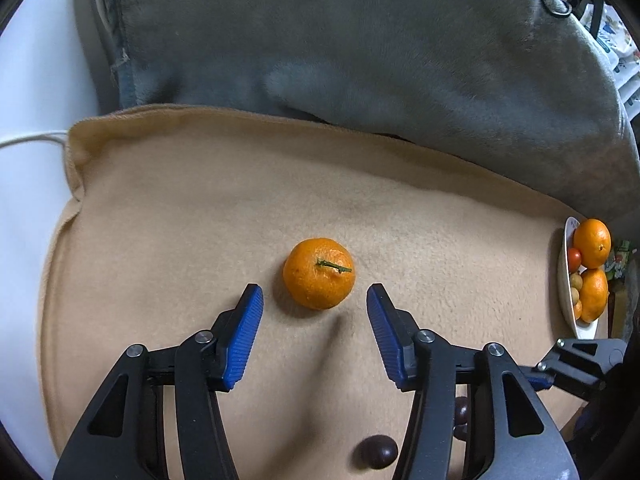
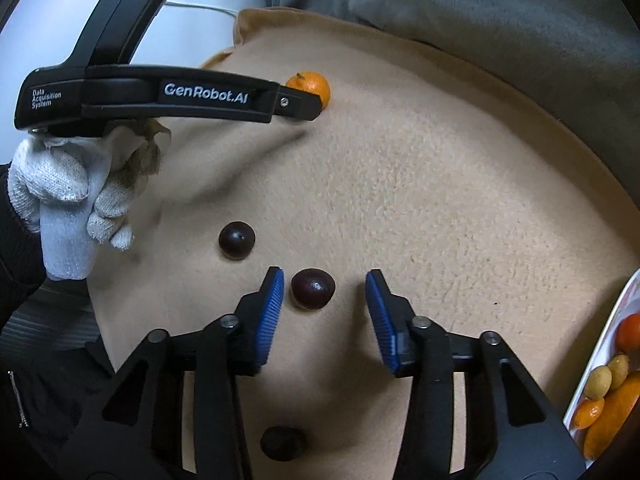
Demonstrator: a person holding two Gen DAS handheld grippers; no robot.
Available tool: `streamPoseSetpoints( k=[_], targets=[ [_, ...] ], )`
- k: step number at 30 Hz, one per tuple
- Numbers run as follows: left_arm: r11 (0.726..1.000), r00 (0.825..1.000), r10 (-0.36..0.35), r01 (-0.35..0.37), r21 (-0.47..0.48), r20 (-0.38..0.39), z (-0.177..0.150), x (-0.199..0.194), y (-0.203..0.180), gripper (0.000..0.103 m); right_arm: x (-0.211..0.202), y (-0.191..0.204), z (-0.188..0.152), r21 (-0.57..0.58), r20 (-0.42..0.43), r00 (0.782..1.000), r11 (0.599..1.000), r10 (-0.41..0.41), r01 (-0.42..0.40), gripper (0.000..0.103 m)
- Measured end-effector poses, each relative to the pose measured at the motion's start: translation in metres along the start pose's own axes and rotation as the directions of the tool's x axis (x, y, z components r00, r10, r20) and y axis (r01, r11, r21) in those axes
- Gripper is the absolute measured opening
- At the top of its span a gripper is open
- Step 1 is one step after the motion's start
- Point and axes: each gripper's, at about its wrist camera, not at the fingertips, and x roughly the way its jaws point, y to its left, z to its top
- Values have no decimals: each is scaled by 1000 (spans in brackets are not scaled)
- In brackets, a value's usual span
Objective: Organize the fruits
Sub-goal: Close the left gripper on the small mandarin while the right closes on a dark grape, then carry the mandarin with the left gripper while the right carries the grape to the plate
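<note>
A mandarin [image 1: 319,273] with a green stem lies on the tan blanket [image 1: 180,220]. My left gripper [image 1: 315,296] is open, its blue fingertips on either side of the mandarin's near half, not touching it. The mandarin also shows in the right wrist view [image 2: 314,84], partly behind the left gripper's body [image 2: 160,96]. My right gripper [image 2: 324,284] is open around a dark plum [image 2: 312,288], which sits close to the left pad. A second plum [image 2: 237,239] lies further left, a third [image 2: 283,443] lies under the gripper.
A white plate [image 1: 567,292] at the right edge holds mandarins, a tomato and small yellow fruits; it also shows in the right wrist view [image 2: 612,332]. A grey cushion [image 1: 360,60] rises behind the blanket. A white cable [image 1: 28,140] runs at the left.
</note>
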Motion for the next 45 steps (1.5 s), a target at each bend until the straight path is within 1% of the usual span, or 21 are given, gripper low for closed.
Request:
streamPoseSetpoints(
  k=[3,4,5,6,8,12,13,14,15,22,24,32,38,45],
  targets=[
    [1000,1000,0,0,2,-4,-1,3,0,53,4,4,3,-10,-1,1000,1000,4,-4,41],
    [1000,1000,0,0,4,-4,0,4,0,51,5,6,3,-17,-1,1000,1000,5,-5,39],
    [1000,1000,3,-3,6,-6,0,5,0,47,6,7,5,-24,-3,1000,1000,4,-4,36],
    [1000,1000,6,-6,7,-7,2,5,8,46,6,9,5,-32,-6,1000,999,2,-2,36],
    [1000,1000,8,-8,5,-8,3,7,9,44,8,12,4,-51,-16,1000,999,-6,5,34],
    [1000,1000,6,-6,10,-6,5,8,9,35,14,19,4,-97,-28,999,994,-44,41,32],
    [1000,1000,7,-7,14,-5,5,8,9,35,15,21,4,-102,-29,998,994,-50,47,31],
    [1000,1000,11,-11,18,-3,3,7,9,35,15,22,4,-106,-28,998,993,-54,51,26],
    [1000,1000,15,-15,24,-1,2,6,9,34,15,22,4,-107,-27,998,993,-57,54,24],
    [1000,1000,11,-11,17,5,1,4,11,33,9,23,4,-108,-12,999,993,-38,36,24],
    [1000,1000,9,-9,10,10,2,0,0,33,5,22,3,-109,-5,999,993,-35,34,23],
    [1000,1000,1,-2,9,24,-3,-19,-13,33,-17,9,1,-85,20,999,996,-28,30,23],
    [999,999,1,-2,33,39,-5,-36,-32,33,-39,-4,-8,-69,41,998,997,-39,42,23],
    [996,999,-15,11,87,52,-3,-49,-70,33,-66,-25,-20,-6,77,995,998,-59,59,23]
  ],
)
